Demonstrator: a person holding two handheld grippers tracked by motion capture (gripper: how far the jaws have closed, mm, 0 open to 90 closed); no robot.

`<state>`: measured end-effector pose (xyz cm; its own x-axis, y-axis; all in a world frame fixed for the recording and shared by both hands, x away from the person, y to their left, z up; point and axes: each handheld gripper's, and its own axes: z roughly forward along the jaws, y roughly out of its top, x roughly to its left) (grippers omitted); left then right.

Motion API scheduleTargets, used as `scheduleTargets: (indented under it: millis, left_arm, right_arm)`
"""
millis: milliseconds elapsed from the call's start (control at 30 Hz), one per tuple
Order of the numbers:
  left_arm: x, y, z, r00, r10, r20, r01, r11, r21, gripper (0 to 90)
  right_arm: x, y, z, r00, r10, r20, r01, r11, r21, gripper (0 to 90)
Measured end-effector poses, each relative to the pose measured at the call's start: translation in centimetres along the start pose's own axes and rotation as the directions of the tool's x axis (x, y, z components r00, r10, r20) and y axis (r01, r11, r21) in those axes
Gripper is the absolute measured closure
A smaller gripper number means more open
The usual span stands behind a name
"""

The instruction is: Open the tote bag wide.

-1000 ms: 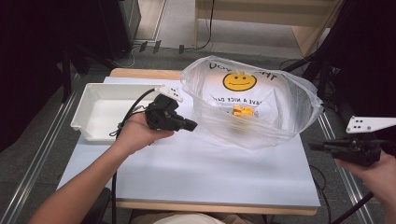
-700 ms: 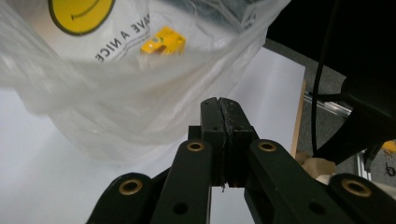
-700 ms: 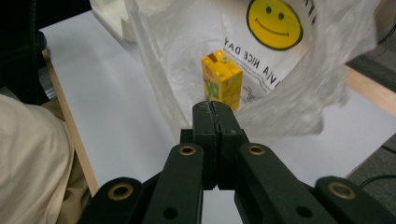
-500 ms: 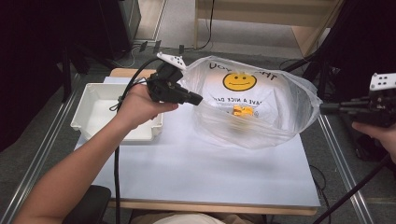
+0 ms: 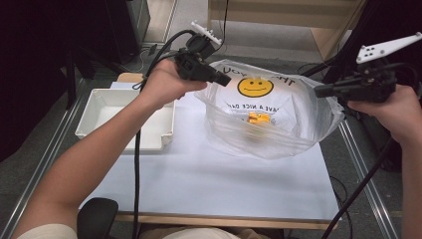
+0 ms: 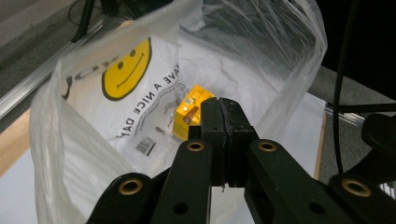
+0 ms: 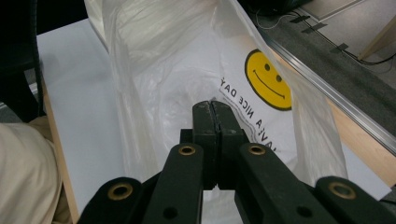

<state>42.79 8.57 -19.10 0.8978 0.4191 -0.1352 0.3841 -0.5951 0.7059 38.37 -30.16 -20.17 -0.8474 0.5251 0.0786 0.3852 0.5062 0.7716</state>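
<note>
Clear plastic bag [image 5: 278,112] with the smiley sat on the white table [image 5: 199,174] in the high view, both hands having lifted higher than a second earlier, while the left gripper [image 6: 223,116] view showed jaws pressed shut above the yellow box [image 6: 189,114] inside, and the right gripper [image 7: 214,119] view showed jaws shut too, each apparently pinching the bag's rim.

You have the clear plastic bag [image 5: 278,124] with a yellow smiley print standing open between the left gripper [image 5: 224,79] and right gripper [image 5: 318,91], containing a small yellow box [image 5: 259,118].
</note>
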Motion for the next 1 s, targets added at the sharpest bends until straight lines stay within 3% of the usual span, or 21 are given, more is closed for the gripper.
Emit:
scheduleTargets:
  millis: [167,433,700,1000]
  left_arm:
    - [-0.1,2.3,1.5,0.9995,0.019,-0.025,-0.018,0.9995,0.027,90.0]
    - [1.0,3.9,4.2,0.9995,-0.025,-0.019,0.026,0.9986,0.046,90.0]
    - [2.7,3.3,7.0,0.9953,-0.097,-0.004,0.097,0.9916,0.085,90.0]
    - [3.9,1.0,8.7,0.9898,-0.141,-0.019,0.142,0.9846,0.101,90.0]
  right_arm:
    - [-0.1,2.5,2.3,0.9997,-0.017,-0.015,0.017,1.0,0.023,90.0]
    - [-0.5,4.5,5.9,0.9999,-0.013,-0.001,0.013,0.999,0.048,90.0]
    - [-1.0,4.3,9.3,0.9991,0.041,0.006,-0.041,0.995,0.089,90.0]
    - [-1.9,2.2,11.2,0.9952,0.096,0.021,-0.097,0.99,0.099,90.0]
